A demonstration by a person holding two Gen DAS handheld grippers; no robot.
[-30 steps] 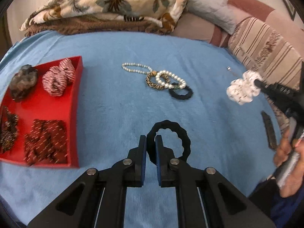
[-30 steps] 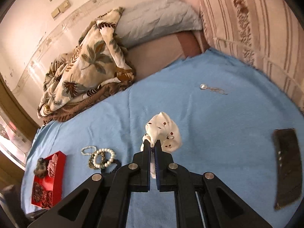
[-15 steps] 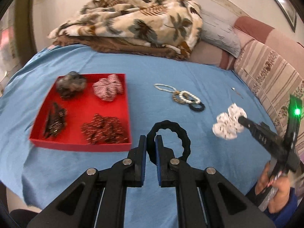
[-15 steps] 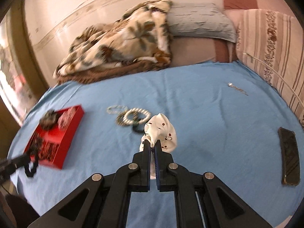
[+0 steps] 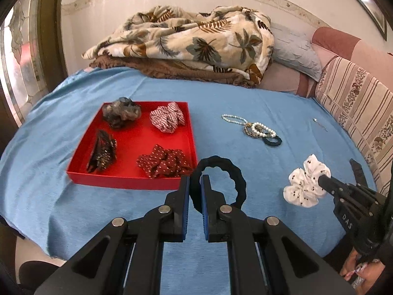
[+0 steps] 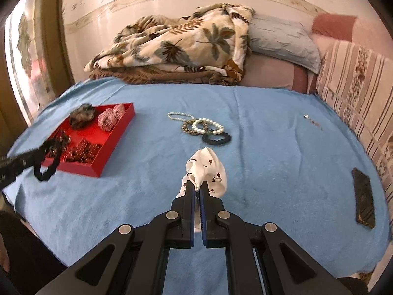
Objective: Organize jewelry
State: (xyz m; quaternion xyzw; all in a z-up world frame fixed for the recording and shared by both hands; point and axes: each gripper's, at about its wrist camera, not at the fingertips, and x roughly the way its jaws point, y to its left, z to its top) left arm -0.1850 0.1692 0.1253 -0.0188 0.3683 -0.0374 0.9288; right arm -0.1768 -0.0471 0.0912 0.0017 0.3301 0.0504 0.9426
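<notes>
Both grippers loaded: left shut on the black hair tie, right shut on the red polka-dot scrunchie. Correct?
Only the right is off. The right gripper is shut on the white scrunchie, per the right wrist view. The red polka-dot scrunchie lies in the red tray. The left gripper is shut on the black hair tie.

Left tool clamped, raised; right tool clamped, raised, level.

Both hand-held grippers have drawn back and risen, bringing the whole red tray into view.
</notes>
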